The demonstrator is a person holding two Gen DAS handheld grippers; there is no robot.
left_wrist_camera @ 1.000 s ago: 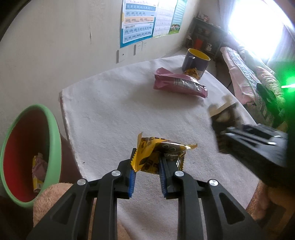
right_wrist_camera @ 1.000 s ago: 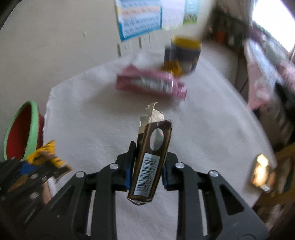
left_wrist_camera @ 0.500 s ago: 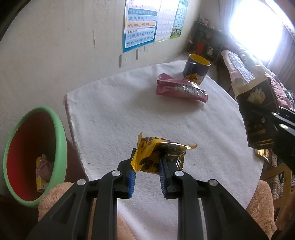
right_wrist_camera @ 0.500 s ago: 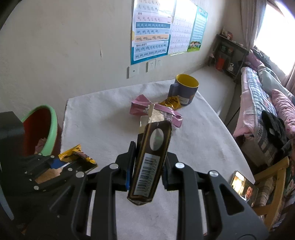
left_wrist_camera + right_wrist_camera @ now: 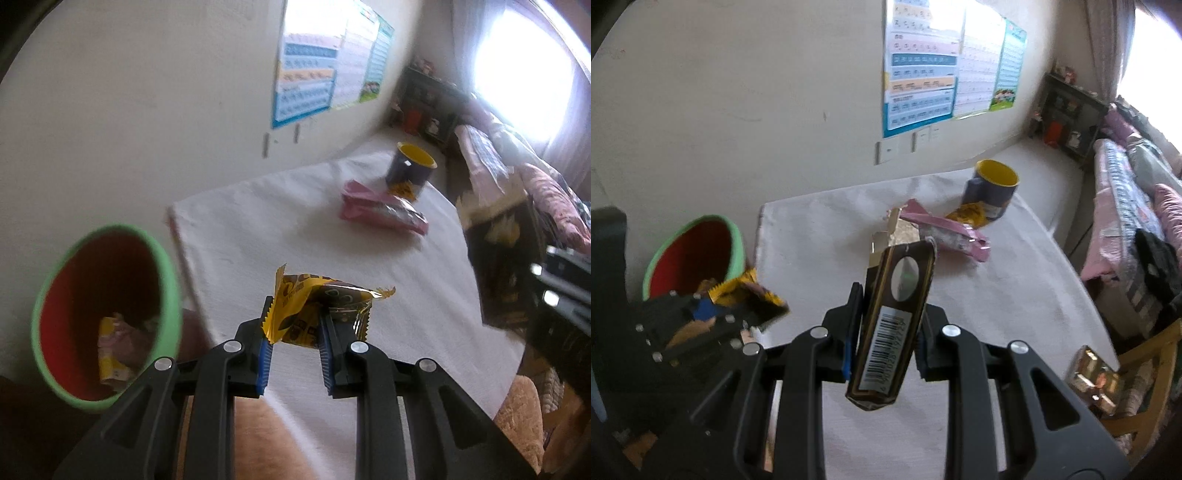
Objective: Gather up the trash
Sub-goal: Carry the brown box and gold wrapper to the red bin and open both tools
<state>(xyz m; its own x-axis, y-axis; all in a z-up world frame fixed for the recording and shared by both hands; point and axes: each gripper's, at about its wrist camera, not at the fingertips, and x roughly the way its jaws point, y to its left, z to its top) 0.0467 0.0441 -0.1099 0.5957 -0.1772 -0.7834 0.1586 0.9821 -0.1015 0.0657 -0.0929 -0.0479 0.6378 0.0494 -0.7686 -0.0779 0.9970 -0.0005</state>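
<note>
My left gripper (image 5: 293, 325) is shut on a crumpled yellow snack wrapper (image 5: 321, 306), held above the near left part of the white table (image 5: 258, 221). My right gripper (image 5: 886, 328) is shut on a dark brown carton with a barcode (image 5: 892, 325), held upright over the table. The bin (image 5: 107, 325), red inside with a green rim, stands left of the table and holds wrappers. In the right wrist view the left gripper (image 5: 738, 306) with its yellow wrapper hangs just right of the bin (image 5: 694, 258). A pink wrapper (image 5: 384, 210) and a small yellow wrapper (image 5: 969, 216) lie by the mug.
A dark blue mug with a yellow inside (image 5: 410, 170) stands at the table's far end. A wall with posters (image 5: 923, 74) runs behind the table. A bed (image 5: 1126, 206) lies on the right. A wooden chair (image 5: 1152, 373) and a phone (image 5: 1093, 373) sit near the table's right edge.
Both grippers have risen with their loads still held. In the left wrist view the bin has come closer and more central. In the right wrist view the left gripper now sits nearer the bin's rim.
</note>
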